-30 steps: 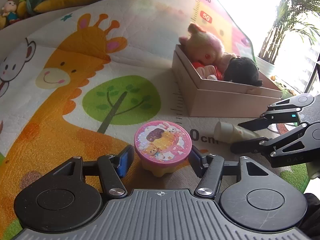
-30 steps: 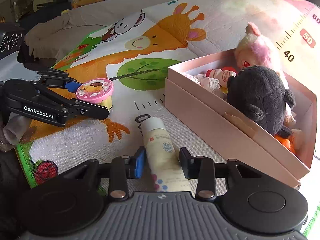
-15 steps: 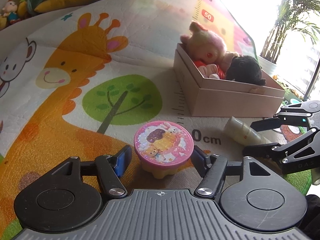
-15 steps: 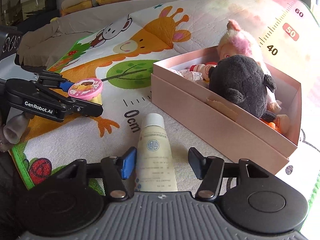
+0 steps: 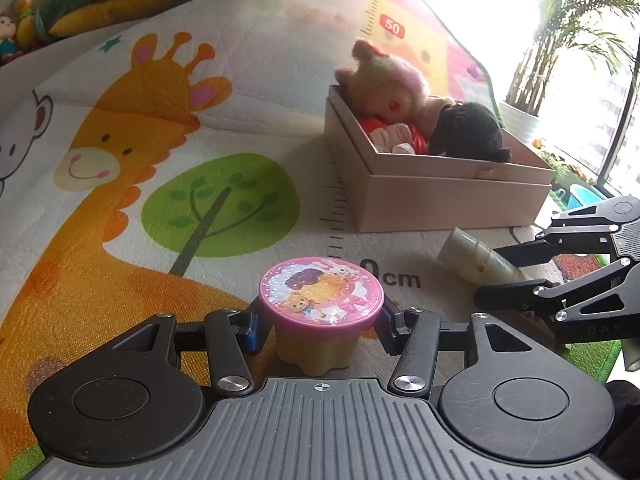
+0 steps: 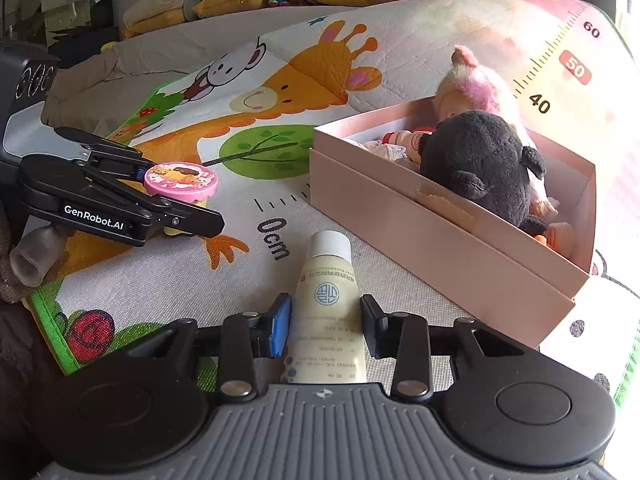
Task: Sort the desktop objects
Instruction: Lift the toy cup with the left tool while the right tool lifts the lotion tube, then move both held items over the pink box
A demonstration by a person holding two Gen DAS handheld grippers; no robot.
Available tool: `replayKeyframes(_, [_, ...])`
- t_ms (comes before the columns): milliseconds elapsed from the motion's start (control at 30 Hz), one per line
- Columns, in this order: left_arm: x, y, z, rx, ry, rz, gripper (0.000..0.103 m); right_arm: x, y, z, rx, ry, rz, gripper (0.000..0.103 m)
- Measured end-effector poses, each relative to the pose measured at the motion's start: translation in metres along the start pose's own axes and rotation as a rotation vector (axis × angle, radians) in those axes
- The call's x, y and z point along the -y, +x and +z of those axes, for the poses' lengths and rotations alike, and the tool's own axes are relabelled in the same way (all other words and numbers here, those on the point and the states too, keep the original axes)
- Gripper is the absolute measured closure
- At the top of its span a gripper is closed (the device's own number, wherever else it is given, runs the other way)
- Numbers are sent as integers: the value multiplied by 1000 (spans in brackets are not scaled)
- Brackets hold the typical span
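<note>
At the bottom middle, the left gripper squeezes the pink-lidded cup. The right gripper hugs the cream tube, which lies on the mat; whether it pinches, I can't tell. The smooth tube might slip out before reaching the box.

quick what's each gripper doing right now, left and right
Left gripper: shut on the pink-lidded cup, fingers against its sides.
Right gripper: around the cream tube, fingers at its sides; cannot tell whether it is gripping.
</note>
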State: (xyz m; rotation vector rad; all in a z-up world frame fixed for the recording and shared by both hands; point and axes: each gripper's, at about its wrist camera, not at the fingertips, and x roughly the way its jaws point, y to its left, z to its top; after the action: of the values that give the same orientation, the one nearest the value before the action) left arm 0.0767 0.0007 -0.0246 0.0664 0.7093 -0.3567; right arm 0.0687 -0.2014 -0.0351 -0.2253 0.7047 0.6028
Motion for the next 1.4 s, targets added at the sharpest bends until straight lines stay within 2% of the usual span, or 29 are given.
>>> replayKeyframes(300, [26, -11, 8, 13, 62, -39, 46, 12, -29, -12, 46, 71, -19, 66])
replayKeyframes(533, [51, -13, 17, -13, 85, -150, 46, 24, -54, -23, 87, 134, -28, 66])
replayKeyframes(800, [78, -9, 40, -11, 124, -228, 46, 51, -80, -24, 147, 228, -15, 66])
replayKeyframes(933, [85, -1, 68, 41, 145, -228, 46, 75, -85, -6, 204, 279, -19, 67])
replayKeyframes(1133, [86, 11, 131, 145, 133, -239, 46, 114, -84, 43, 304, 293, -59, 67])
replayKeyframes(1300, [79, 23, 176, 203, 84, -230, 46, 147, -65, 85, 331, 299, -92, 67])
replayKeyframes(1400, [74, 36, 190, 202, 70, -226, 46, 162, -45, 100, 305, 304, -99, 67])
